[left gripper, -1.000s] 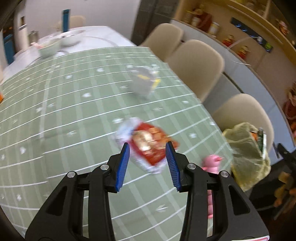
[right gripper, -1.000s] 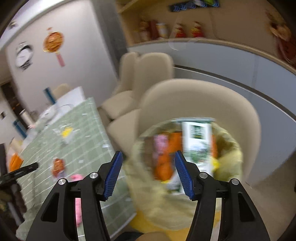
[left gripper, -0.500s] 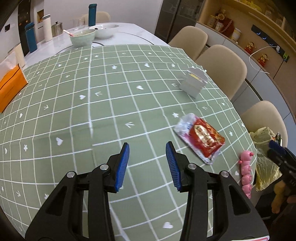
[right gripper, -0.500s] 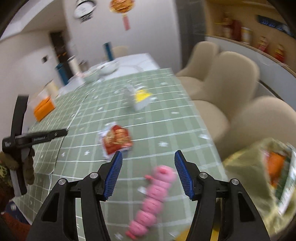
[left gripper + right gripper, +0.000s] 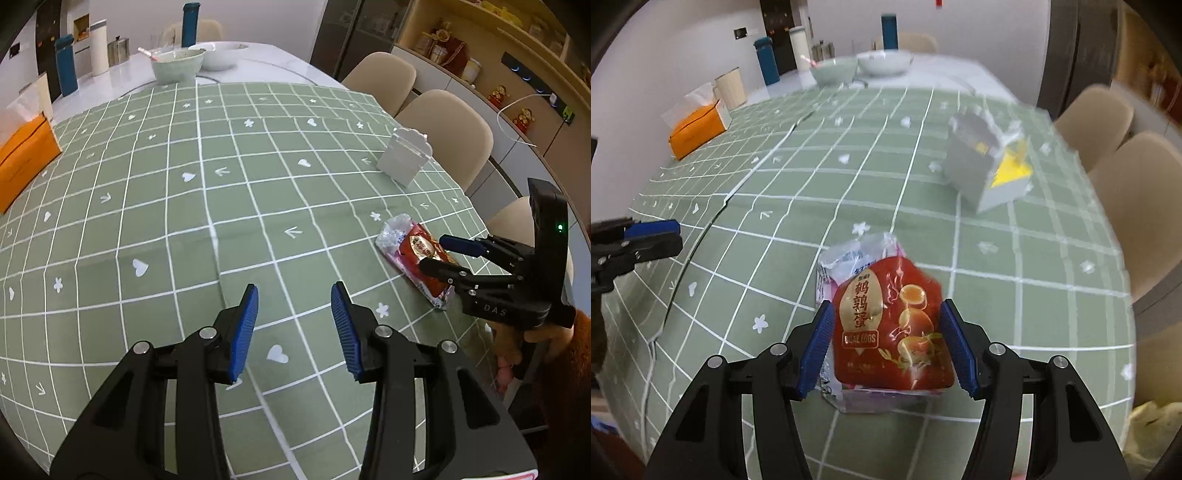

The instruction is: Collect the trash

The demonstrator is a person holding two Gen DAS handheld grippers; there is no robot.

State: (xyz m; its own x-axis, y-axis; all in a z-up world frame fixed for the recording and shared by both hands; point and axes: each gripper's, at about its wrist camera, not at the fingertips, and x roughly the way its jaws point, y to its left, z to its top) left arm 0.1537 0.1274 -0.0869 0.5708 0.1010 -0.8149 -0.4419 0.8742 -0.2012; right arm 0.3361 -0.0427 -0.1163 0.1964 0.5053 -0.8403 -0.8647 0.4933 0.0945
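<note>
Item: red snack packet (image 5: 890,325), printed "QUAIL EGGS", flat on counter (image 5: 1015,295). Your right claw (image 5: 888,347) straddles it, pads apart, nothing gripped. Left claw (image 5: 294,328): half-open, empty.

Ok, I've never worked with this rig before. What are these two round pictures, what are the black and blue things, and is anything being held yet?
No robot arm here: a person carries one pair of tongs in each hand, with a fisheye camera on each looking along the fingers. One picture is the left tongs' view: open over the bare green checked tablecloth, nothing between them. It also shows the right tongs from the side, reaching over the red snack packet. The other picture is the right tongs' own view: the packet lies between the blue pads, which look open around it, not yet squeezing. Also on the table: a white napkin holder, an orange tissue box, and bowls at the far end.
</note>
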